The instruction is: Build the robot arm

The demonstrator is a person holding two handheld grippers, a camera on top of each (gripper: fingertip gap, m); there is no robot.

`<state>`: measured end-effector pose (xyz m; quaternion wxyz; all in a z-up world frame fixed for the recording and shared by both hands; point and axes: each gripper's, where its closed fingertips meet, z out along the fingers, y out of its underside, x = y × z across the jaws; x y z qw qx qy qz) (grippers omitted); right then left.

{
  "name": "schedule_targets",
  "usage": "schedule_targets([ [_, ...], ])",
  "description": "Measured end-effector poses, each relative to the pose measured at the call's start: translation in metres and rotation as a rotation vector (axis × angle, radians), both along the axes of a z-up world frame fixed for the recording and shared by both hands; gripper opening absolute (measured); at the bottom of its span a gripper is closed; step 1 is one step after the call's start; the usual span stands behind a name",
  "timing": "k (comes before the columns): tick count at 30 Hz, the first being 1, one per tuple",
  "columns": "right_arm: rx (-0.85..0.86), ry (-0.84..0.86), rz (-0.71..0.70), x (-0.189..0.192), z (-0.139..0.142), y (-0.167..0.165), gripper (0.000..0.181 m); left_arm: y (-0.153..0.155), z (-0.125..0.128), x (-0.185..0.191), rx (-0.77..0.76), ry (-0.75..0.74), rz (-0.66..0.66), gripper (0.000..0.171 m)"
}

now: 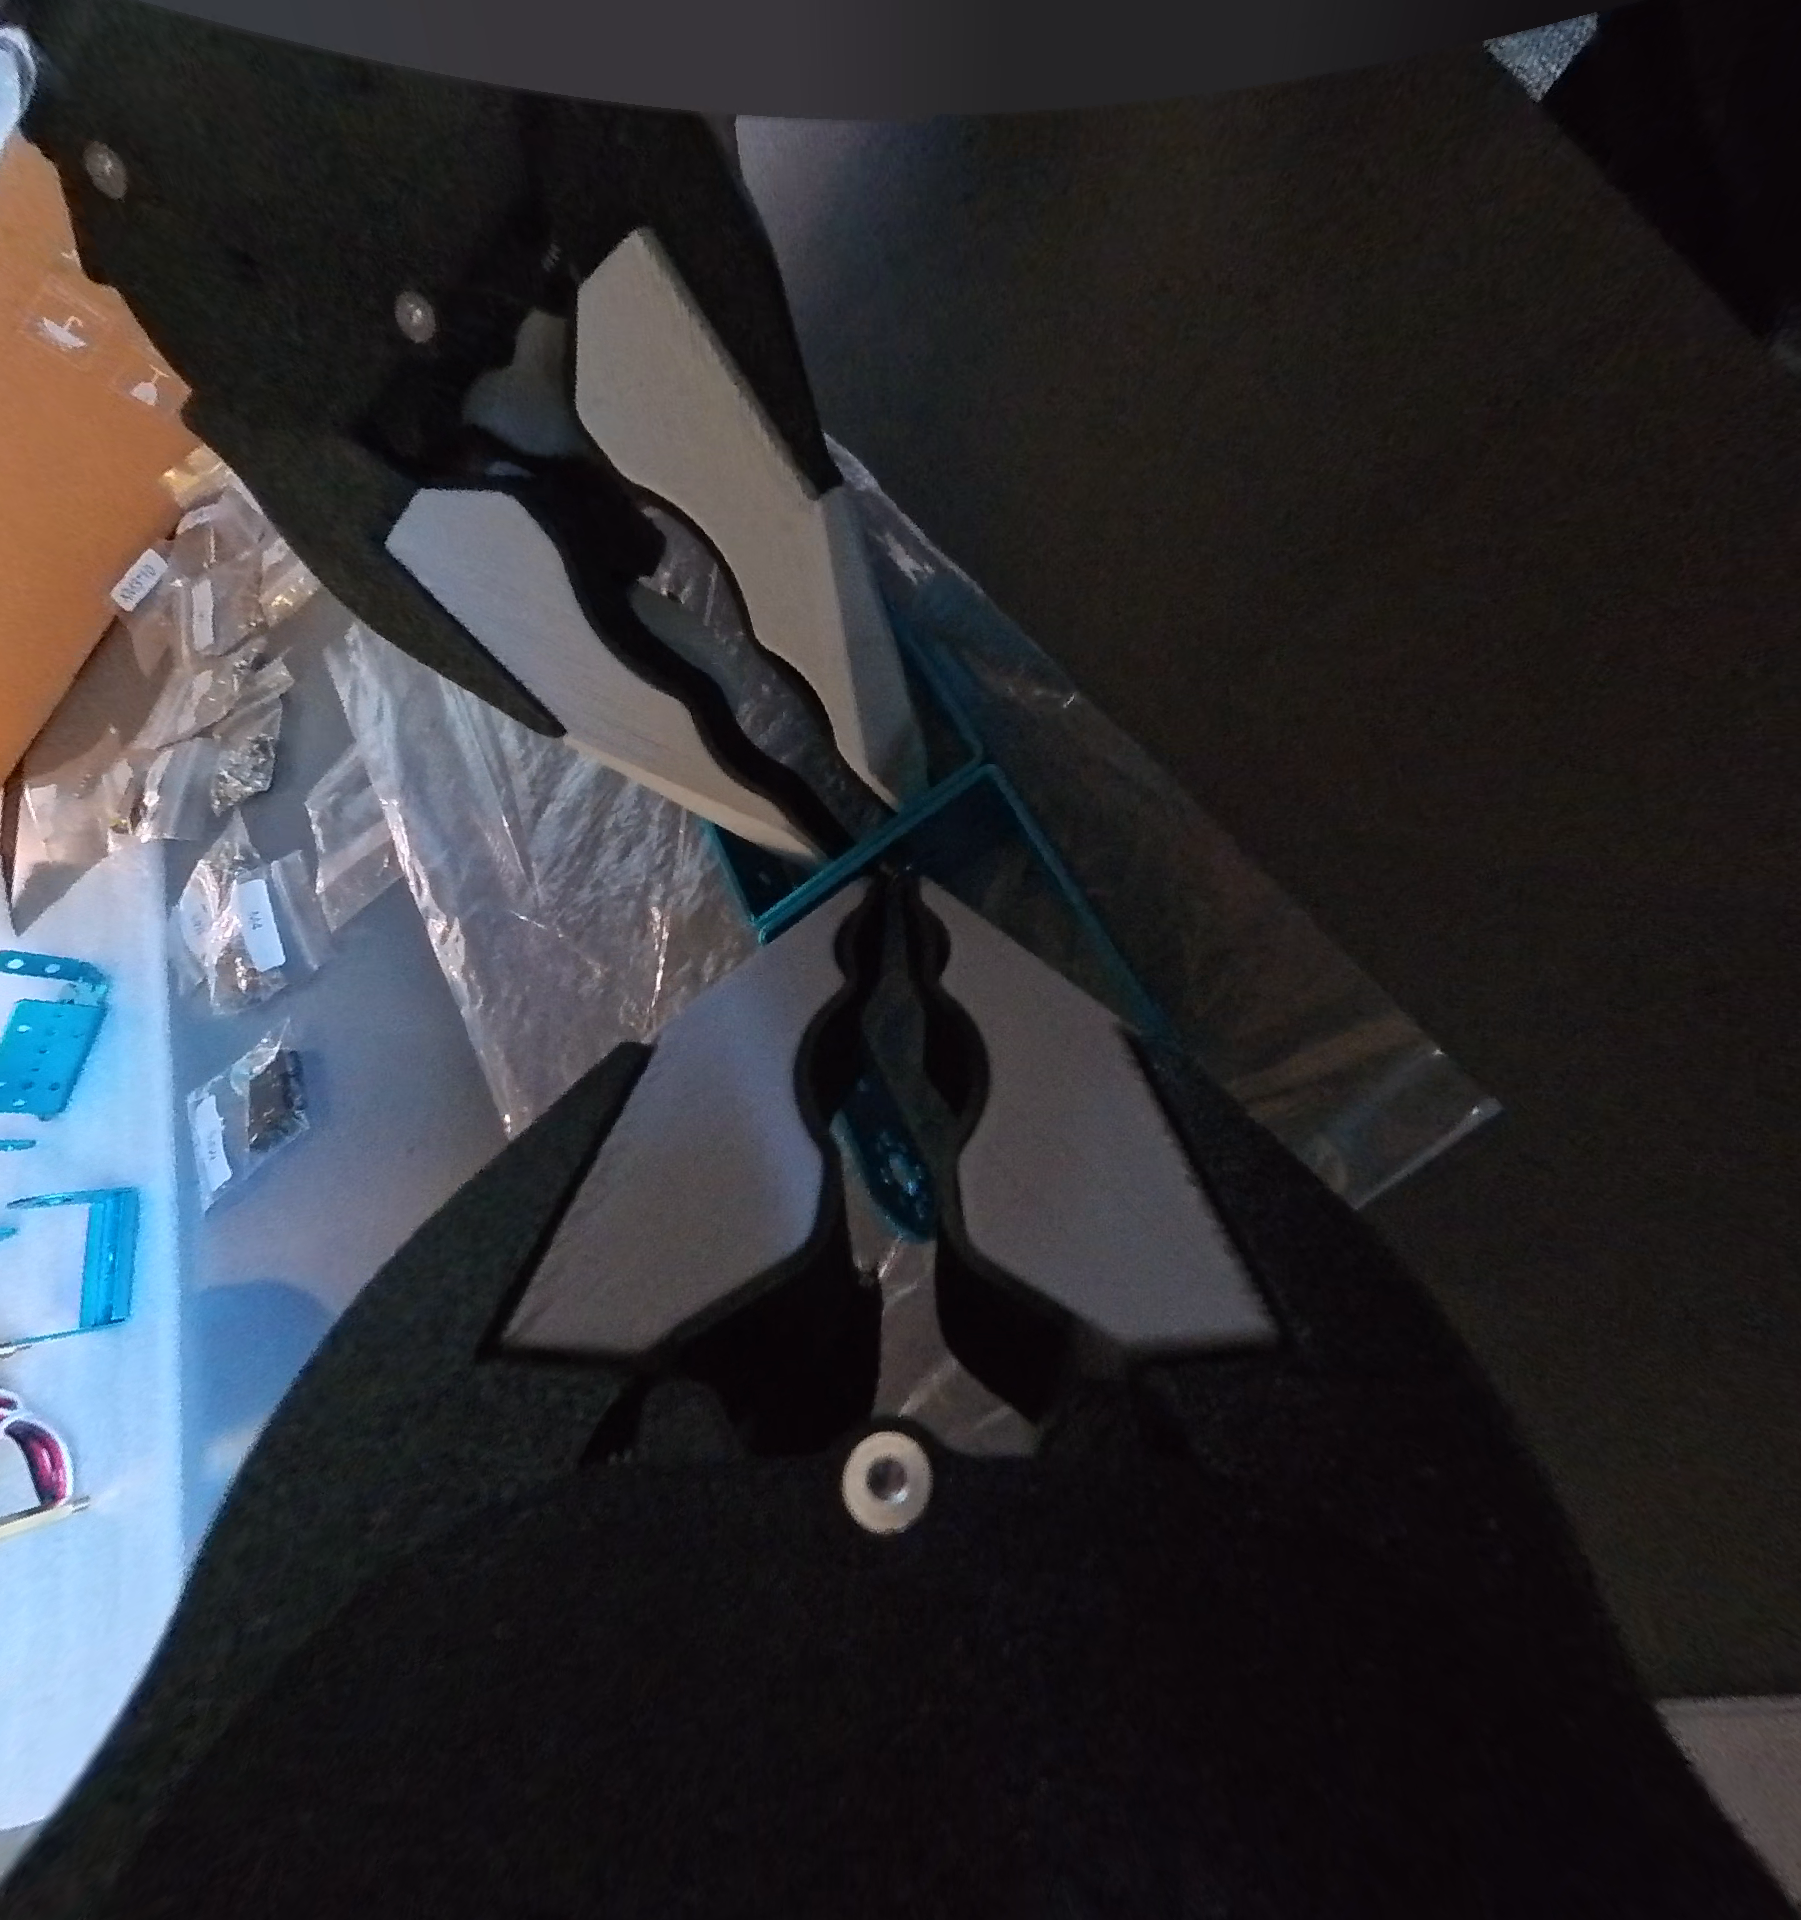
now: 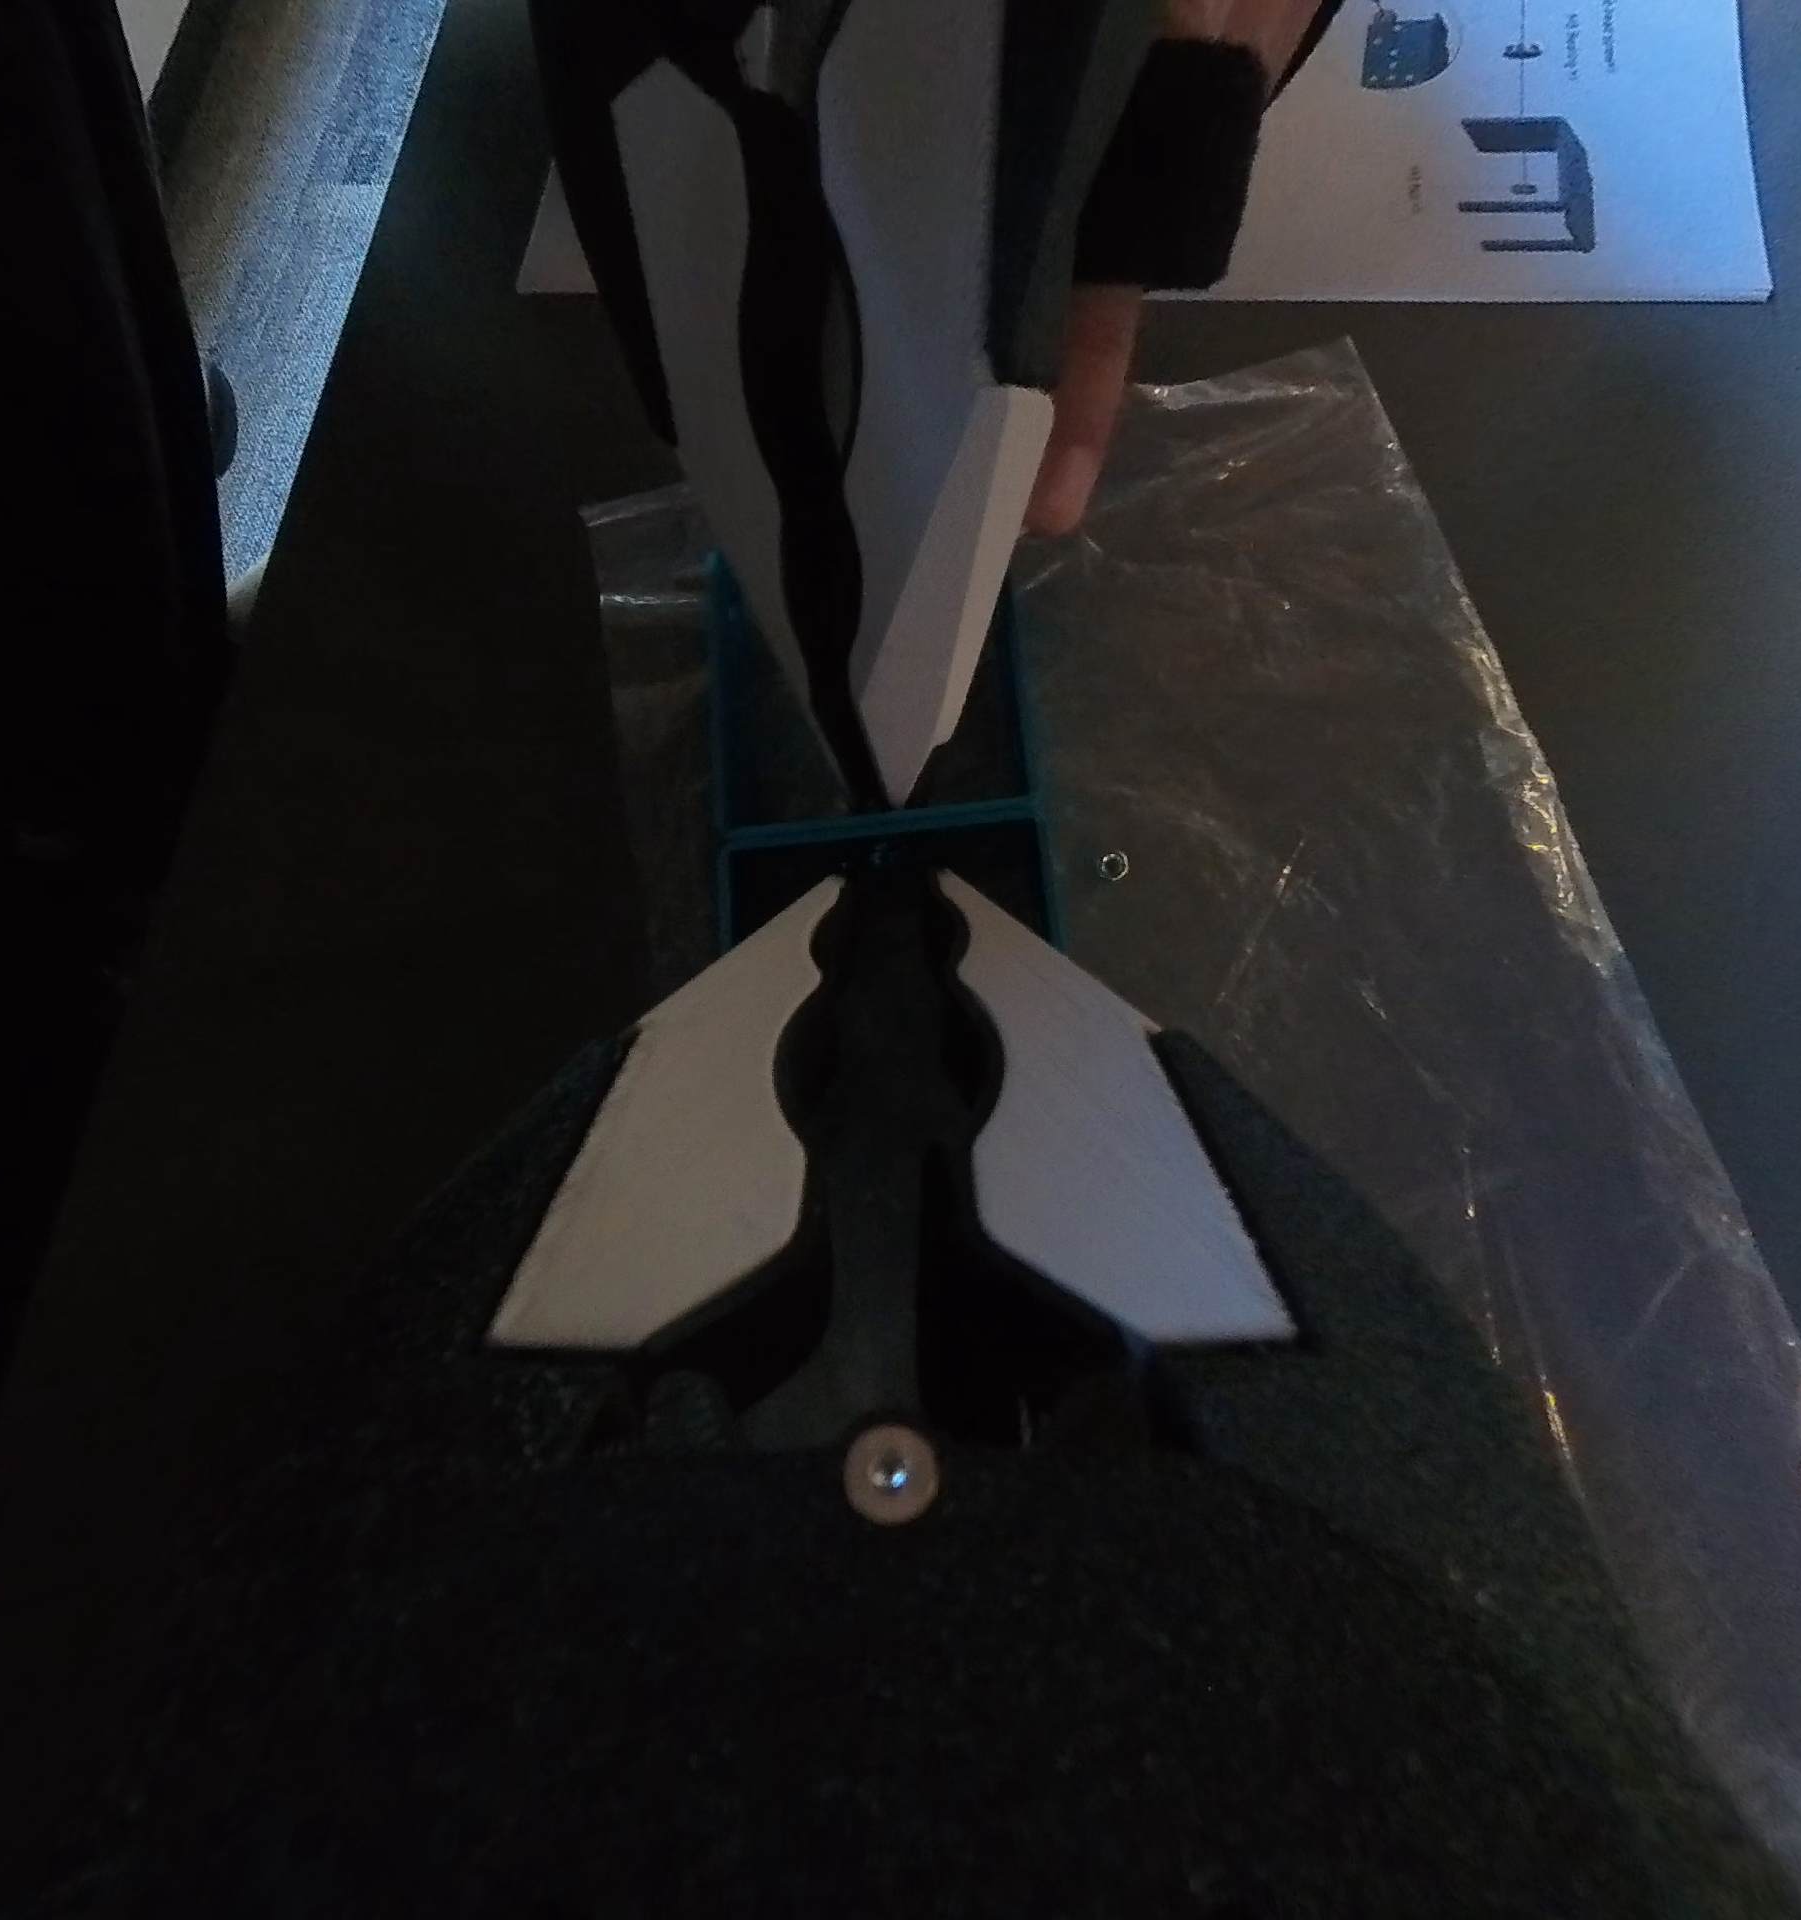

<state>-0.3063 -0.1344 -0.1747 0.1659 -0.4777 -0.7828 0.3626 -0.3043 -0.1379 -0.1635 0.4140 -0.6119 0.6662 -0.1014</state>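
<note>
On the dark worktop (image 2: 1498, 343), over a clear plastic bag (image 2: 1395, 727), both grippers meet tip to tip at a teal metal bracket (image 2: 875, 831). The left gripper (image 1: 891, 878) and right gripper (image 2: 891, 868) each look clamped on its cross-plate. Small teal parts (image 1: 44, 1049) lie far left.

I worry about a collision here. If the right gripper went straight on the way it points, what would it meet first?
The right gripper already has its tips at the teal bracket. Just beyond, tip to tip, stands the left gripper; depth between them is unclear.
</note>
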Motion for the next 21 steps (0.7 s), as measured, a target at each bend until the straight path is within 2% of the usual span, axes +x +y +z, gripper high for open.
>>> schedule_targets([
  [3,0.011,0.006,-0.011,-0.0007,-0.0001,0.0020,0.010,0.0030,-0.0003,-0.0014,0.029,0.015,0.011,0.001],
  [12,0.014,0.003,-0.012,-0.0010,-0.0005,0.0020,0.010,0.0027,-0.0002,-0.0012,-0.049,-0.016,0.085,0.001],
  [21,0.017,-0.003,-0.009,-0.0006,-0.0017,0.0013,0.010,0.0032,-0.0009,-0.0017,-0.013,0.033,0.099,0.001],
])
